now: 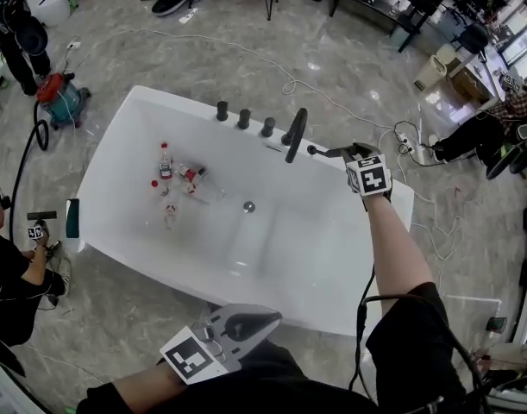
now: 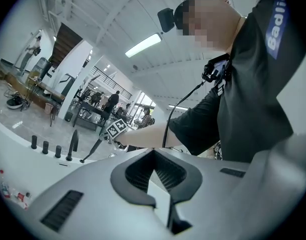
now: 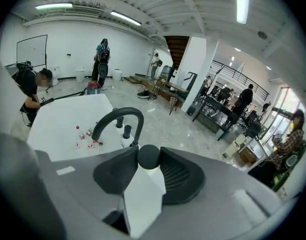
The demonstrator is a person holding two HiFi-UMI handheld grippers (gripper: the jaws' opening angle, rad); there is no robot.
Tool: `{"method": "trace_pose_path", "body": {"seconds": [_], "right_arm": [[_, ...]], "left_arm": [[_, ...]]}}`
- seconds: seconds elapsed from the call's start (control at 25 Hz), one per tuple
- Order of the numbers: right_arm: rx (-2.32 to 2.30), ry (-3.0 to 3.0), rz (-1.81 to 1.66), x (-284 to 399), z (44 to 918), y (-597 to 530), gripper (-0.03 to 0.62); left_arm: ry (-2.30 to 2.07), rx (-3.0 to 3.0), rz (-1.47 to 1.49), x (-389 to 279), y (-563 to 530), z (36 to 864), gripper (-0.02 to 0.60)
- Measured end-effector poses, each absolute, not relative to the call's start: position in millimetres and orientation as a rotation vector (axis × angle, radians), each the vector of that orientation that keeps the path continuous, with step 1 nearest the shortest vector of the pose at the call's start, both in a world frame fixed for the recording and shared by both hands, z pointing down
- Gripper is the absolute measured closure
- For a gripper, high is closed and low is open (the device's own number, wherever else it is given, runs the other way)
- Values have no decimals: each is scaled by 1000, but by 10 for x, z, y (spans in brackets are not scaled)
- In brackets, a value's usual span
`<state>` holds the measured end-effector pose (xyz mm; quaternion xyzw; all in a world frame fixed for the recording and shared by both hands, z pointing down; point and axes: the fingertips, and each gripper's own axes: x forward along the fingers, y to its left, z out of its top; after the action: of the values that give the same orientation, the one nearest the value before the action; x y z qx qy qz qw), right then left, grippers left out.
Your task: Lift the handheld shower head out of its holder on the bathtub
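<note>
The black handheld shower head (image 1: 328,152) is a thin wand slanting over the white bathtub's rim (image 1: 392,198), just right of the arched black faucet (image 1: 295,134). My right gripper (image 1: 349,153) is shut on its upper end, seen as a round black tip (image 3: 148,156) between the pads. In the left gripper view the wand (image 2: 90,151) slopes down to the rim; I cannot tell whether its lower end is free of the holder. My left gripper (image 1: 272,319) hangs near my body in front of the tub, shut and holding nothing (image 2: 153,154).
Three black knobs (image 1: 243,119) stand on the rim left of the faucet. Several small bottles (image 1: 166,164) lie in the tub near the drain (image 1: 248,206). A crouching person (image 1: 9,270) and a red vacuum (image 1: 60,99) are at left; cables (image 1: 289,84) cross the floor.
</note>
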<state>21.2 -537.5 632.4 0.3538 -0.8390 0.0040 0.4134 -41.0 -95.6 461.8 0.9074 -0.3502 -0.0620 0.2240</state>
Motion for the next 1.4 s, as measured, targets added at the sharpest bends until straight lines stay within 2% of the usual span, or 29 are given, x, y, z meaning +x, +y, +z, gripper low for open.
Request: {"method": "trace_pose_path", "body": {"seconds": [0.44,1.4], "right_arm": [[907,-2157,-64,499,5792,-4401,461],[977,-2359,90,1169,4990,-1904,462]], "left_arm": [[-919,2569,-193,-50,-615,4092,581],[-927,2699,-185,309,-431,3416,581]]}}
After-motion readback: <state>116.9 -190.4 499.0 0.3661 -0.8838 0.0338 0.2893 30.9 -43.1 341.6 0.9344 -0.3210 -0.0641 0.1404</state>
